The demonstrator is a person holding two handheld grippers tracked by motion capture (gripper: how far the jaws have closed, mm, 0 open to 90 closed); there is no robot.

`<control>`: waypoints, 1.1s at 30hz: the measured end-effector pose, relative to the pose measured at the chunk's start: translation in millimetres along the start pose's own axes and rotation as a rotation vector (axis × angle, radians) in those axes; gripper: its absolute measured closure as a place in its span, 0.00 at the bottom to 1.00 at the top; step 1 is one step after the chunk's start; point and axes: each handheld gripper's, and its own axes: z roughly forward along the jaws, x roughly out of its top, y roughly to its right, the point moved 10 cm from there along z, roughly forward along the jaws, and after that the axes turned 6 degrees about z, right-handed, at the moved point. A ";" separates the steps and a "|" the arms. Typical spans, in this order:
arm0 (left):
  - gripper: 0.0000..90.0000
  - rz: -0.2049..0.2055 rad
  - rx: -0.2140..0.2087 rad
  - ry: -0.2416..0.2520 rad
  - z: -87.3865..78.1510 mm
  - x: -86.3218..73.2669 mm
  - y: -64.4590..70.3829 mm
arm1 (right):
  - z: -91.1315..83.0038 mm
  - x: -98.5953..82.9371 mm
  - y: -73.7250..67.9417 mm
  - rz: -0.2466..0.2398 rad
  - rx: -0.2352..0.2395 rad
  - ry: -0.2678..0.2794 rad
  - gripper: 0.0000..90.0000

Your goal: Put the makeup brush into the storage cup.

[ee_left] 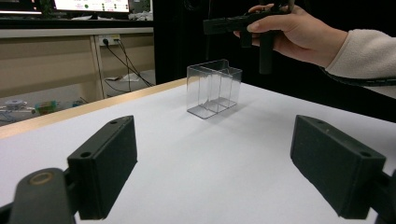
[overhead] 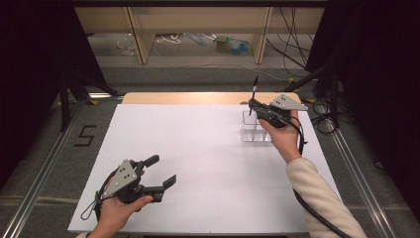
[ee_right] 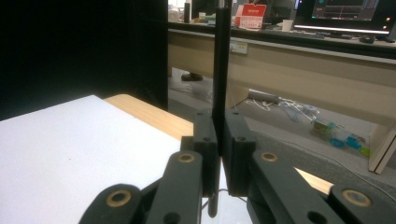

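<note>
A clear plastic box (overhead: 255, 130) with compartments stands on the white table top at the far right. My right gripper (overhead: 253, 105) hovers just above it, shut on a thin black pen (overhead: 255, 87) held upright. In the right gripper view the pen (ee_right: 221, 60) is pinched between the closed jaws of the right gripper (ee_right: 220, 154), and its lower tip hangs below them. From the left gripper view, the box (ee_left: 214, 87) stands ahead and the pen (ee_left: 265, 51) hangs above its right side. My left gripper (overhead: 162, 169) rests near the front left, open and empty (ee_left: 219, 168).
The white sheet (overhead: 188, 163) covers the table, with a strip of bare wood (overhead: 198, 97) along the far edge. Cables and small clutter (overhead: 230, 44) lie on the floor beyond, under a wooden bench. Dark curtains flank both sides.
</note>
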 end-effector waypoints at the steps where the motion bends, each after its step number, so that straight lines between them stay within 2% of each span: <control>1: 0.17 0.000 0.000 0.000 0.0 0.0 0.0 | 0.1 0.3 1.4 -0.002 -0.012 0.006 0.95; 8: 0.17 0.001 -0.002 -0.001 0.1 -0.3 0.1 | 3.4 0.0 1.8 0.008 -0.020 0.014 0.95; 9: 0.17 0.002 -0.002 -0.001 0.1 -0.5 0.2 | 3.4 -0.7 1.4 0.003 -0.008 0.004 0.95; 15: 0.17 0.003 -0.005 -0.002 0.2 -0.8 0.7 | 5.4 -0.9 4.5 -0.012 -0.029 0.011 0.95; 16: 0.17 0.003 -0.005 -0.002 0.3 -0.8 0.7 | 5.3 -2.8 2.4 0.010 -0.022 -0.004 0.95; 17: 0.17 0.002 -0.006 -0.002 0.3 -0.9 0.8 | 5.7 -2.8 2.6 0.011 -0.024 -0.004 0.95; 21: 0.17 0.002 -0.006 -0.002 0.4 -0.7 0.9 | 7.0 -3.1 4.1 -0.001 -0.027 -0.002 0.95; 24: 0.17 0.001 -0.005 -0.003 0.3 -1.0 0.9 | 7.6 -4.9 3.7 0.009 -0.024 -0.013 0.95; 27: 0.17 0.002 -0.006 -0.002 0.4 -0.8 0.9 | 9.7 -3.5 5.5 -0.006 -0.025 0.008 0.95; 33: 0.17 0.000 -0.006 -0.003 0.5 -1.1 1.0 | 9.7 -7.3 6.7 0.012 -0.036 -0.014 0.95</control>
